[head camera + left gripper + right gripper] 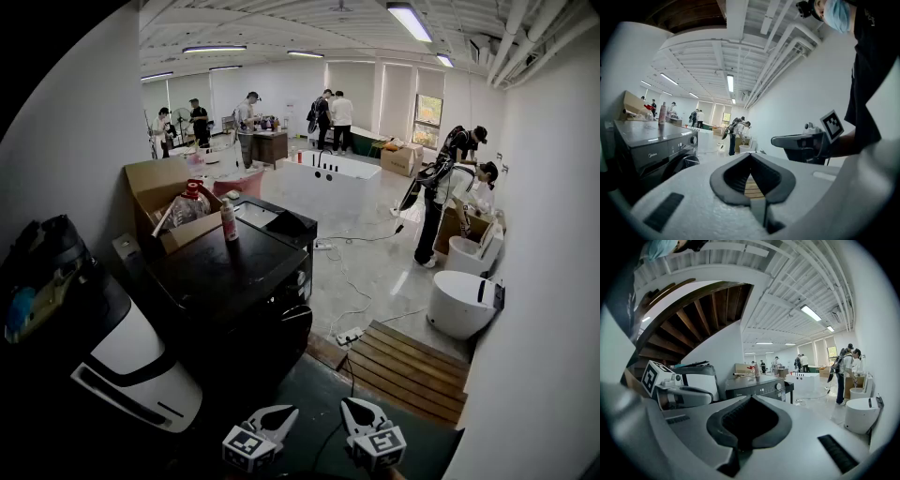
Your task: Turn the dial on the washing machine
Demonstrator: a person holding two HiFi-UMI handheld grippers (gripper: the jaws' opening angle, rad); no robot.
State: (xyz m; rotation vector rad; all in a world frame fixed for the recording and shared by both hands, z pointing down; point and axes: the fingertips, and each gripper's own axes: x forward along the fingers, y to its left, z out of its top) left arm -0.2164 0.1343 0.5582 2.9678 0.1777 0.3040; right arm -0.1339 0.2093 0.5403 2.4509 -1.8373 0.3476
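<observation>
Left gripper [289,412], right gripper [349,406] clenched, empty, well short of washing machine [234,272]. Approach pending; must reach its dial [778,386], open.

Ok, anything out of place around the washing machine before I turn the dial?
Nothing spilled or damaged. A bottle stands upright on the washing machine near an open cardboard box; the dial looks unobstructed.

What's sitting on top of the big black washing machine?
A tall pink bottle stands on the black washing machine. A brown cardboard box covers its far left corner, so that part can't be seen.
</observation>
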